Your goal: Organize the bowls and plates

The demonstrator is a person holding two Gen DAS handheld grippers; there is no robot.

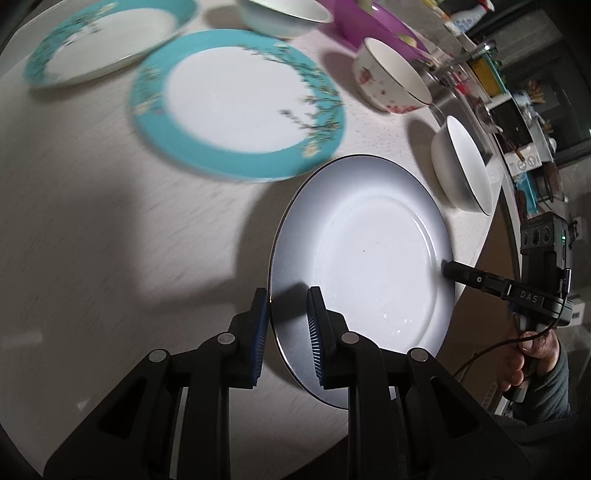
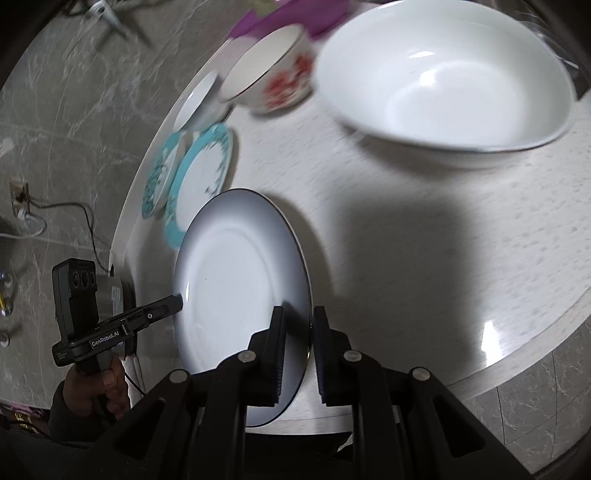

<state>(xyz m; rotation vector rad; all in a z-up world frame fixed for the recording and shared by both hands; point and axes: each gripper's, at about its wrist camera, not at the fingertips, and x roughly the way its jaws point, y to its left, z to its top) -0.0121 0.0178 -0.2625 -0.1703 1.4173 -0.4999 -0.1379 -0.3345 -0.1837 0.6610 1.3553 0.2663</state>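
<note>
The white plate (image 1: 364,254), round, glossy and edged with a thin dark line, is held between the two tools over the near edge of the surface (image 1: 110,240), low and right of centre in the left wrist view. It looks raised off the surface and tilted, though blur makes that hard to confirm. The left tool (image 1: 286,295) is nearly closed, its blue ribbed pads pinching the plate's rim at one side; the right tool (image 2: 299,314) is likewise clamped on the opposite rim, one finger above the plate and one beneath. Each tool's handle is gripped by a hand (image 2: 107,384) in a dark sleeve. The surface is a pale, speckled, stone-like round top with a rounded edge, standing on a grey marbled floor (image 2: 74,110). Beyond the plate, in the upper left of the left wrist frame, lie two flat plates with turquoise rims and blossom sprigs (image 1: 236,103) (image 1: 107,40). To the upper right sit a plain white bowl (image 1: 463,170) and a white bowl with red flowers (image 1: 388,77), with a purple basin (image 1: 373,26) behind them. Another wide white bowl (image 1: 284,14) sits at the top edge.
</note>
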